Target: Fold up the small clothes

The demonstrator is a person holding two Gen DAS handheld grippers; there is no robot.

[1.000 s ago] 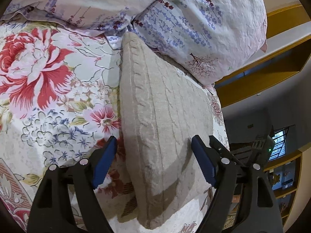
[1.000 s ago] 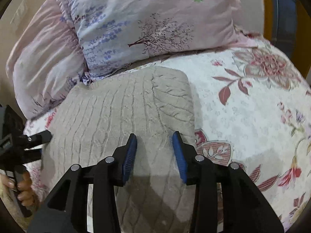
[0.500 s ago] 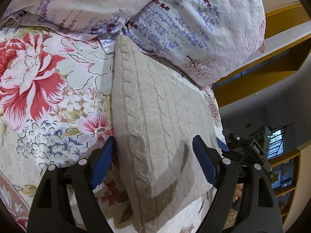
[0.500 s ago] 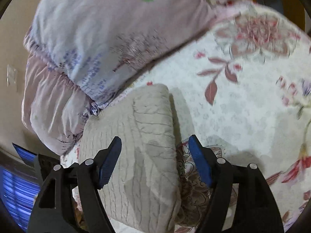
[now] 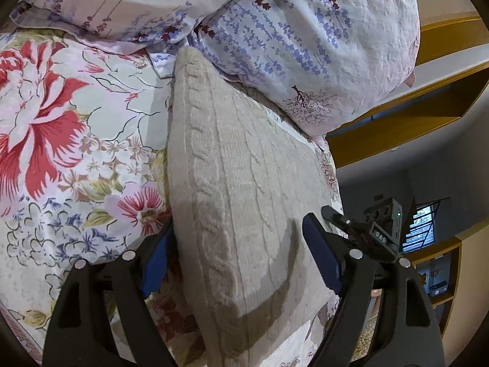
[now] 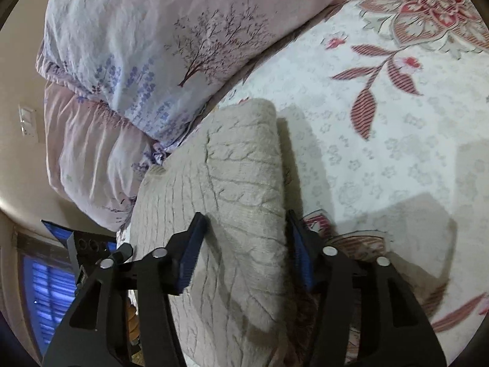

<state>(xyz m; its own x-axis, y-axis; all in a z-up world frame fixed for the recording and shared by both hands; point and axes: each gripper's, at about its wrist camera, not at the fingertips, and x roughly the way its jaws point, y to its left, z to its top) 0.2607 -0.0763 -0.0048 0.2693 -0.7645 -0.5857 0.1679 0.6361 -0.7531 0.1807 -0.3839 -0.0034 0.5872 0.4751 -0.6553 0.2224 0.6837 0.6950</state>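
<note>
A folded beige cable-knit sweater [image 5: 244, 189] lies on the floral bedsheet [image 5: 61, 140], its far end against the pillows. My left gripper [image 5: 241, 257] is open, its fingers straddling the sweater's near left edge: one pad is down beside the fold, the other over the top. The sweater also shows in the right wrist view [image 6: 232, 202]. My right gripper [image 6: 244, 250] is open, its fingers straddling the sweater's thick right fold, one pad on top, one beside it on the sheet [image 6: 382, 159]. The right gripper shows in the left view [image 5: 363, 229].
Two lavender-print pillows [image 5: 305, 30] lie stacked at the head of the bed, also in the right view [image 6: 146, 46]. The bed's edge runs just right of the sweater in the left view, with yellow wooden shelves [image 5: 397, 128] and a window beyond.
My right gripper opened wide and swung from over the sweater's middle to straddle its right fold. My left gripper moved down so its left pad slid beside the sweater's edge.
</note>
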